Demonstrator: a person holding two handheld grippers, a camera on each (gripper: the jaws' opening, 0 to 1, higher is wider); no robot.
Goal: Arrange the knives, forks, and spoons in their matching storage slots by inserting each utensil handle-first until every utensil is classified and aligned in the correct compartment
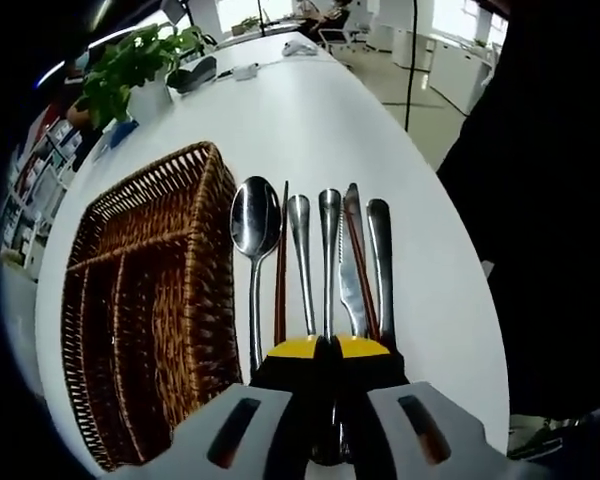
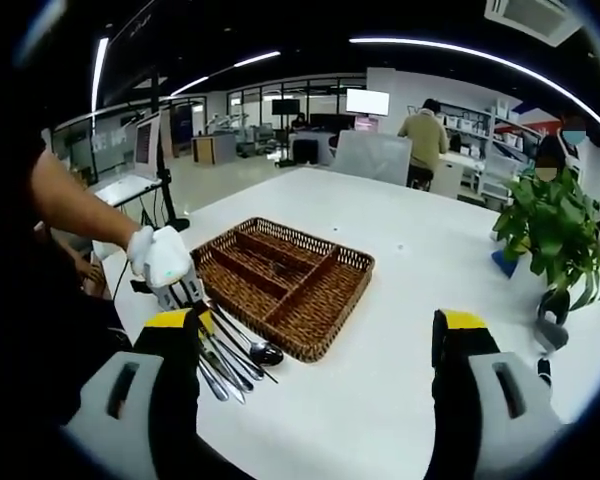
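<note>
Left gripper (image 1: 328, 350) pinched tight on a knife (image 1: 329, 262) handle, bottom centre; basket (image 1: 145, 300) at left. Our right gripper (image 2: 315, 335) spread wide, holding nothing.

Left gripper view: low over the white table (image 1: 320, 120), close above the row of cutlery (image 1: 315, 265), facing along its length toward 12 o'clock; wicker tray (image 1: 145, 290) at 9 o'clock.

Right gripper view: higher, further back, facing the wicker tray (image 2: 285, 275) at 11 o'clock. Shared: tray, cutlery (image 2: 230, 355), tabletop.
</note>
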